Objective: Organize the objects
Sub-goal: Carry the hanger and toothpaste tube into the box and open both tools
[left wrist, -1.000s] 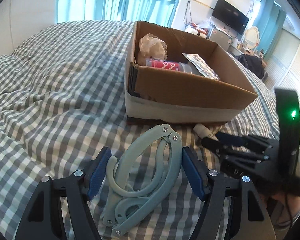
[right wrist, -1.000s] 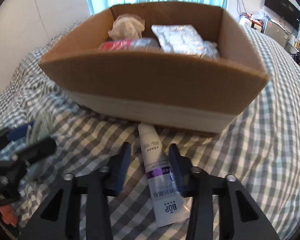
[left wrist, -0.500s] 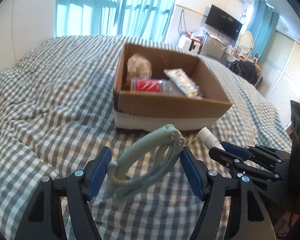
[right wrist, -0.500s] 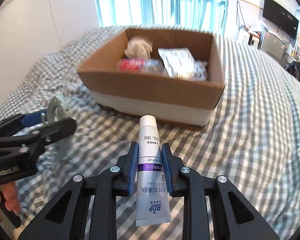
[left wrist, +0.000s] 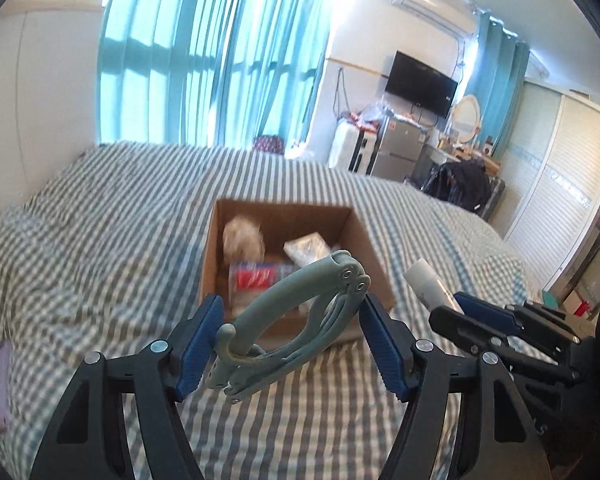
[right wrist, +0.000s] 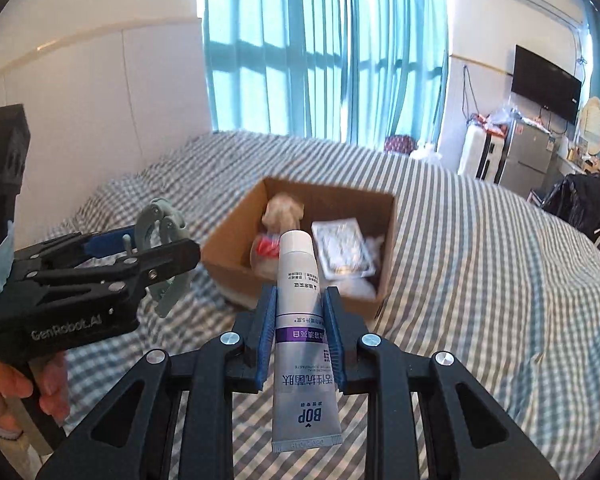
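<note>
The left gripper pinches a folded green hanger. The right gripper clamps a toothpaste tube, both above the checked bed near the cardboard box.

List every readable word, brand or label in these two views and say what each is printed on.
"BOP": on the toothpaste tube, near its crimped end, seen upside down.
"GenRobot.AI": on the side of the left tool.
Chinese print and small lines on the tube: too small to read surely.
Print on the red-labelled item and the packets in the cardboard box: blurred, unreadable.
</note>
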Demonstrator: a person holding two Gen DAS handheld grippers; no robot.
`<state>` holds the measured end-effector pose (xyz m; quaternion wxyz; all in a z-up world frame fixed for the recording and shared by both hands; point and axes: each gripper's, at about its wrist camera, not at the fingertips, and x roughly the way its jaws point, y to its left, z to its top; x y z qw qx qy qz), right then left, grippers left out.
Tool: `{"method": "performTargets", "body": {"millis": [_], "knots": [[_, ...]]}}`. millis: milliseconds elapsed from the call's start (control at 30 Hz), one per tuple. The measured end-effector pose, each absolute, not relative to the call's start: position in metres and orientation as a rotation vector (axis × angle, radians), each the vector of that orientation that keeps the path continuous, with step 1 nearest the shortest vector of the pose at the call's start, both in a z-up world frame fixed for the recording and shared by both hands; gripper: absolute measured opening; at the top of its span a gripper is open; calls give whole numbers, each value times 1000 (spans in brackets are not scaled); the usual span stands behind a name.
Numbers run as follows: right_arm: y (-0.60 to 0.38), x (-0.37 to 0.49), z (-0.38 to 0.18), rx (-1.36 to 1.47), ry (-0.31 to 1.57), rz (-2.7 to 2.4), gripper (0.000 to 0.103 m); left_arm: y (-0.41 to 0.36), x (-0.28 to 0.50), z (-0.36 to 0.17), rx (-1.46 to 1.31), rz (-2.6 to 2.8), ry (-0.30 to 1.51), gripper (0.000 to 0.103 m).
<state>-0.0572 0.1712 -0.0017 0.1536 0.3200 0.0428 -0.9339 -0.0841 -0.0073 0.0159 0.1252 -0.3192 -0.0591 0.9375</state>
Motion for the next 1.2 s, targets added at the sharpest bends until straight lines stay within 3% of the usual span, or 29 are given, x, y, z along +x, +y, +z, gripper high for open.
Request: {"method": "performTargets", "body": {"millis": [400,767,1200], "knots": [[183,-144,32,851,48,-2715,23,15,-180,38,-887,2739,-160,72],[199,-253,-26,1006,-112,-2654,23,25,-264,-18,-1042,2691,-197,72],[216,-282,-69,1093,-179,-2622,25,37,-287,-48,-1094,2722,-73,72]]}}
